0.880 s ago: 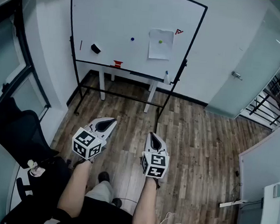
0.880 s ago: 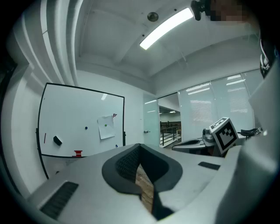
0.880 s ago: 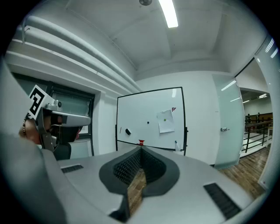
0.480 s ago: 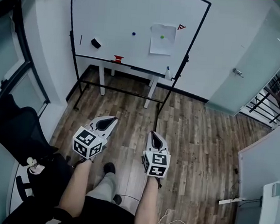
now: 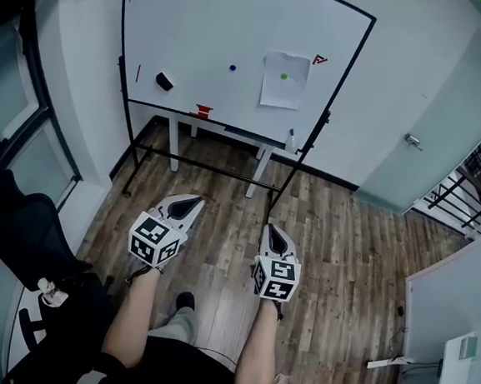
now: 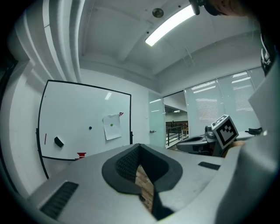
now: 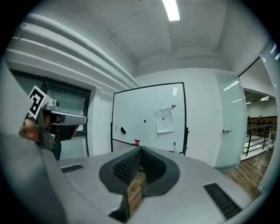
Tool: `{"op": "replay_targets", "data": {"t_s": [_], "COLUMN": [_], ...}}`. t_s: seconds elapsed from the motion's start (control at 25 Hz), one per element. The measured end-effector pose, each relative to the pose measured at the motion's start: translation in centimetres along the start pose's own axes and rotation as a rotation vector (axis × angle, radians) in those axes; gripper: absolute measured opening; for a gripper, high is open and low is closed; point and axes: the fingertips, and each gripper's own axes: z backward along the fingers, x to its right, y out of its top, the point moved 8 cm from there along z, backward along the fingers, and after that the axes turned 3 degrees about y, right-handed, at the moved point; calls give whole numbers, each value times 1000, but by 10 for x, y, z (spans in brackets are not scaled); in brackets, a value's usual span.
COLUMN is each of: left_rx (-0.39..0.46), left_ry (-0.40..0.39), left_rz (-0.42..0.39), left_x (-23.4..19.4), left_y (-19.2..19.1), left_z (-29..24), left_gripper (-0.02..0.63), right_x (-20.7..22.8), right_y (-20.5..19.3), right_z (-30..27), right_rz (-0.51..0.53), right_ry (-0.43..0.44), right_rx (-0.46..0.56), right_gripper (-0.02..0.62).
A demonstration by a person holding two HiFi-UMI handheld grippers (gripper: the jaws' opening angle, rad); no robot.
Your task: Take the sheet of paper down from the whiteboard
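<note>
Position: person stands on the wood floor (image 5: 349, 238), facing the whiteboard (image 5: 196, 33), well apart from it.

Sheet of paper (image 5: 284, 80) hangs on the upper right part of the board, pinned near its top edge by one green magnet (image 5: 284, 75). Its lower edge hangs free, with nothing on it. My reading: the magnet alone holds it, so the magnet must be lifted or the paper slid from under it.

Left gripper (image 5: 194, 201): jaws closed tip to tip, nothing between them. Right gripper (image 5: 269, 229): the same, closed and empty. Both are held low in front of the body, roughly level and aimed at the board. That looks like a carrying posture for the approach, not a reach.

Other items on the board: a blue magnet (image 5: 232, 67) left of the sheet, a black eraser (image 5: 163, 81) further left, and a small red mark (image 5: 320, 60) just beside the sheet's top right corner. A red object (image 5: 202, 109) sits on the tray ledge and a marker (image 5: 291, 140) stands at its right end, below the sheet.

In the way: the stand's low crossbar (image 5: 209, 166) and legs project toward the person, so feet could catch them. Dark chair (image 5: 19, 234) at the left and door (image 5: 431, 120) at the right are both off the line of approach.
</note>
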Motion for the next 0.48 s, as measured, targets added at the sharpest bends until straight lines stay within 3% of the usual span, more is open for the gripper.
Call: {"op": "replay_targets", "data": {"t_s": [0.48], "left_rx": [-5], "left_ry": [-36], "left_rz": [-26], "left_x": [-67], "left_y": [31], "left_z": [-108], "left_gripper": [18], "right_x": [72], "right_y": [44], "right_z": [-103], "right_rz": [-3], "right_ry": [-44], "right_rx": [16], "right_gripper": [25]}}
